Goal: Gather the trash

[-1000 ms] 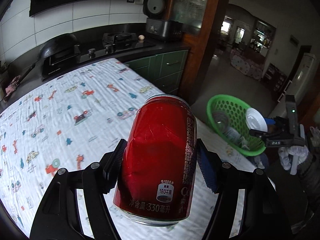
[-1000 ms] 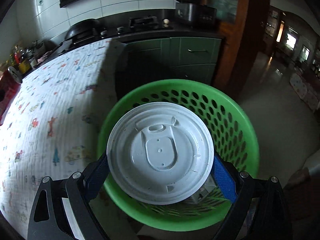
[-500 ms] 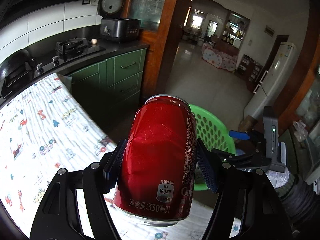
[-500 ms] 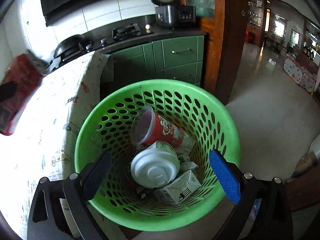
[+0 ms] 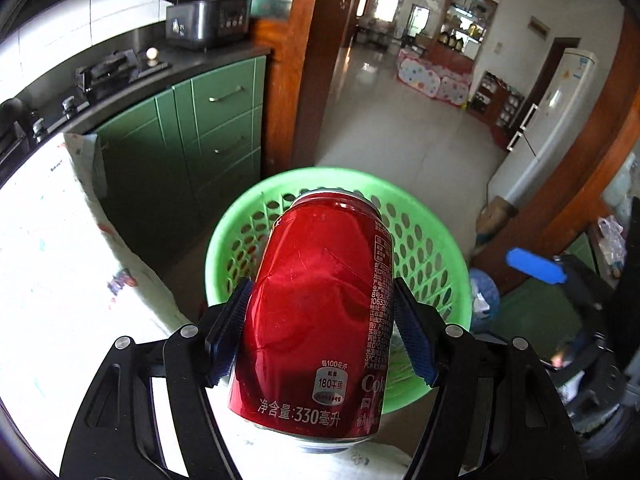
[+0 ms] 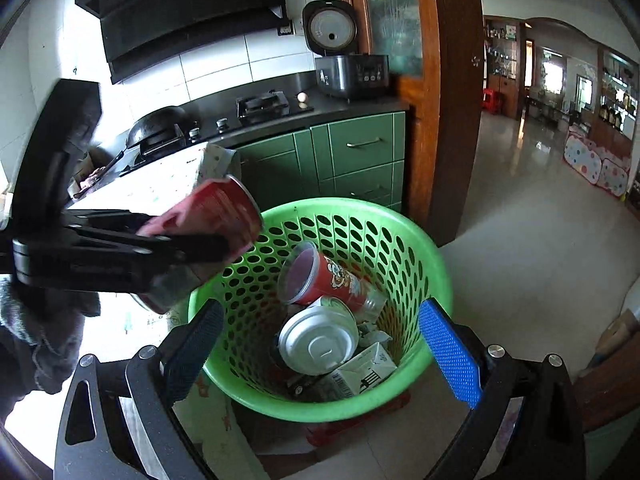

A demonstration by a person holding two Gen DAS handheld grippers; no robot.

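Note:
A dented red soda can [image 5: 316, 312] sits between the blue pads of my left gripper [image 5: 320, 328], which is shut on it. The can hangs over the near rim of the green perforated basket [image 5: 248, 208]. In the right wrist view the same can [image 6: 224, 208] comes in from the left, above the basket's rim [image 6: 420, 248]. My right gripper [image 6: 320, 344] stands open and empty over the basket's near side. Inside the basket lie a white plastic lid [image 6: 318, 340], a red printed cup [image 6: 324, 280] and a small carton [image 6: 364, 368].
The table with its patterned cloth [image 5: 60, 260] ends just left of the basket. Behind stand green cabinets [image 6: 352, 156], a counter with a gas stove [image 6: 264, 104] and a rice cooker [image 6: 348, 68]. A wooden door frame [image 6: 448, 100] opens onto a tiled floor [image 6: 540, 240].
The right gripper opened and the white lid it held dropped into the basket. The left gripper carried the can from over the table to above the basket.

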